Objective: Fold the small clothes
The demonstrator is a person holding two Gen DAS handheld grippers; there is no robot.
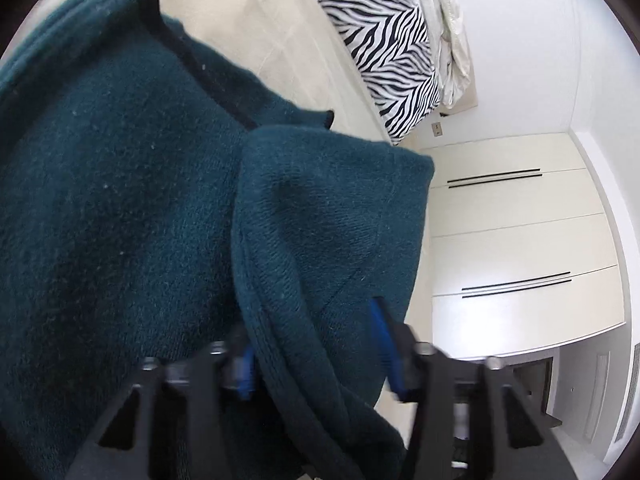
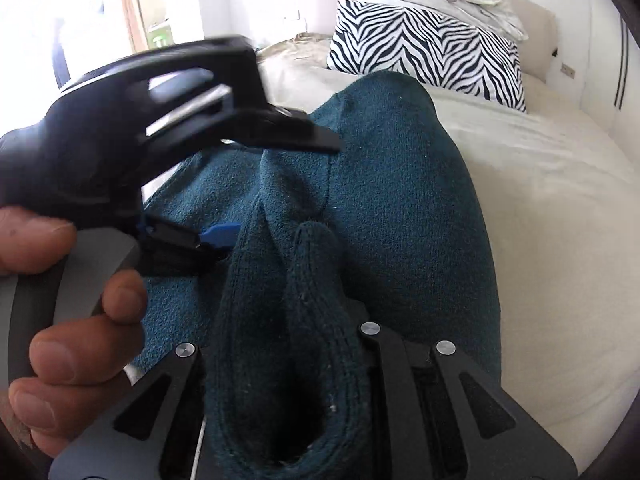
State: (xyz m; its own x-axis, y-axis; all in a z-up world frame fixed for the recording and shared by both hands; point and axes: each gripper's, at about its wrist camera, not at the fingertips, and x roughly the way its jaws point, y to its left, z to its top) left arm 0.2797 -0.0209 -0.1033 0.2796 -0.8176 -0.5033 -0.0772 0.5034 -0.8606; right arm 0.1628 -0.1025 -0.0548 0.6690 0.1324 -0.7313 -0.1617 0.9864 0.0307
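Item: teal knit garment (image 2: 400,200), raised over the bed (image 2: 540,184), near its zebra pillow (image 2: 432,52). Right gripper (image 2: 280,380) fingers pinching a bunched hem; left gripper (image 1: 316,356) fingers pinching an adjoining fold. Risk: thick knit slipping free, undoing the fold.

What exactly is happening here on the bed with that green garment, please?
A person holding two grippers is folding a dark teal knitted garment over a cream bed. The right gripper is clamped on a bunched ribbed edge. The left gripper has a fold between its fingers. A zebra pillow lies behind.
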